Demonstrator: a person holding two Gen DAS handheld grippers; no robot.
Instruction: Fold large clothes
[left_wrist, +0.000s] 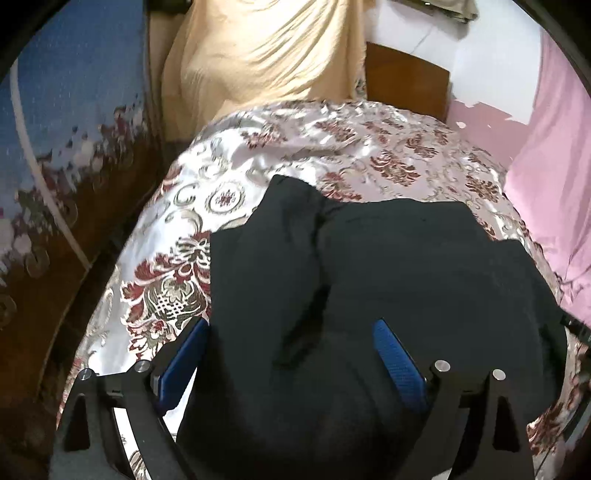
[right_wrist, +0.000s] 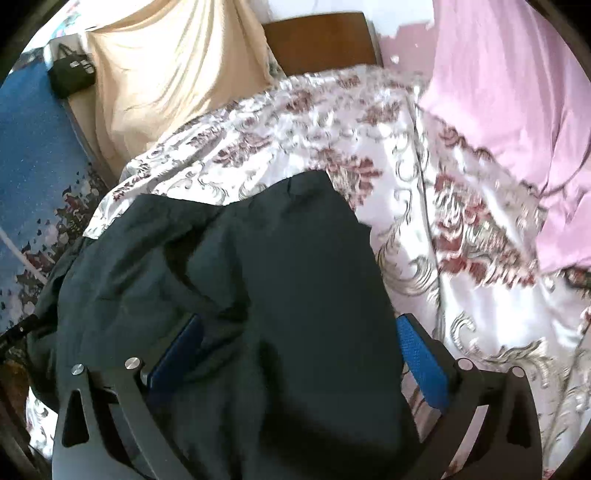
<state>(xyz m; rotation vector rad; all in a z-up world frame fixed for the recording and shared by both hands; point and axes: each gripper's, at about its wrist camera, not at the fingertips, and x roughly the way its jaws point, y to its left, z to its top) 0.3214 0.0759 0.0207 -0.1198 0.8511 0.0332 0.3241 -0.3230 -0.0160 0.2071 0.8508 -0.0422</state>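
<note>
garment (left_wrist: 369, 277) on bedspread (left_wrist: 258, 147) | draped cloth (left_wrist: 266, 48) behind | headboard (left_wrist: 406, 85) behind, right of cloth

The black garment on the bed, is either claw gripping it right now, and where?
Neither. Both the left claw and right claw stand open over the black garment, pads apart.

Dark black garment (left_wrist: 369, 295), folded into a thick rumpled bundle, creased, lying flat on floral satin bedspread (left_wrist: 258, 147)
</note>
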